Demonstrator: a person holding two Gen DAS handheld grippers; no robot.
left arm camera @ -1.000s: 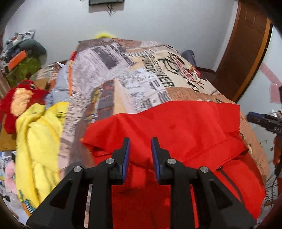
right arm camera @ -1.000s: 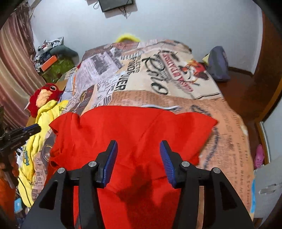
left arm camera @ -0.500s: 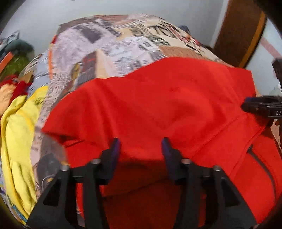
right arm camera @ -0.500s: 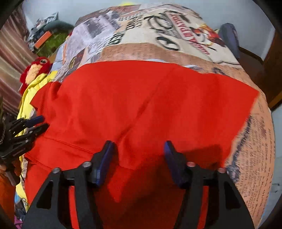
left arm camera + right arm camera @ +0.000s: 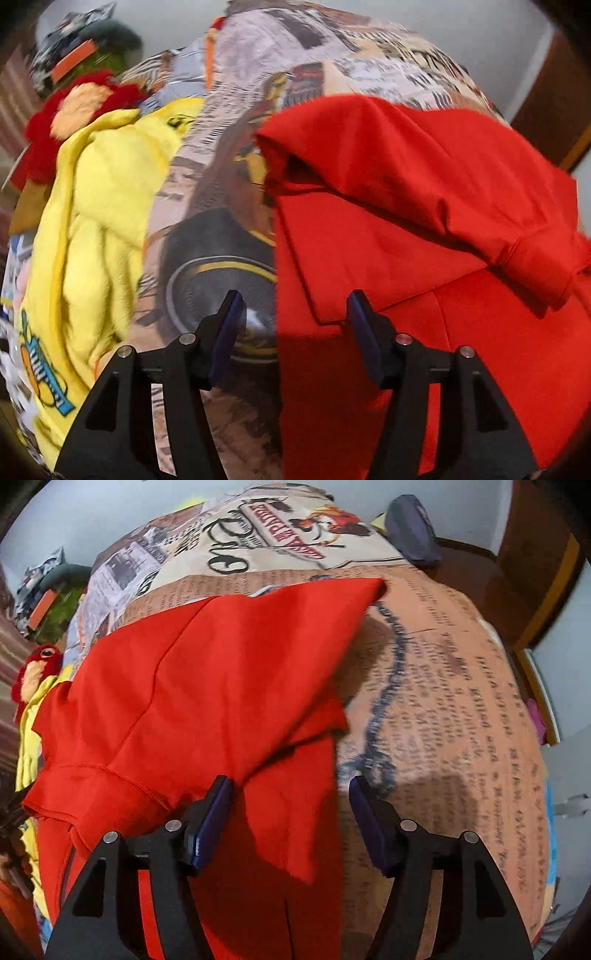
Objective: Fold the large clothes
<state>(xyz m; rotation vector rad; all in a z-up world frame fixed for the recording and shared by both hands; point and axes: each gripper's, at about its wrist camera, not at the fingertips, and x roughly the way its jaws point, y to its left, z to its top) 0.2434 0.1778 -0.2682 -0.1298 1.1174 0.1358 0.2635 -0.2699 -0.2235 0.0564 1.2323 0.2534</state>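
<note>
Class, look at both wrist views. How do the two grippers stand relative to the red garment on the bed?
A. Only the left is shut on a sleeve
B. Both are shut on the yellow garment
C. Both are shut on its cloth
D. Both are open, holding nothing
D: the left gripper and the right gripper each show a wide gap between their pads, with the red garment lying loose on the bed cover.

The left wrist view looks down and forward over its tongs point(image 5: 295, 325) from close above the near left edge of the red garment point(image 5: 424, 229) on the bed point(image 5: 207, 229). The right wrist view sits equally close over the garment's point(image 5: 192, 686) near right edge, facing the far wall. Both share the garment, the printed bedspread point(image 5: 443, 686) and the yellow clothing point(image 5: 92, 206) at left.
</note>
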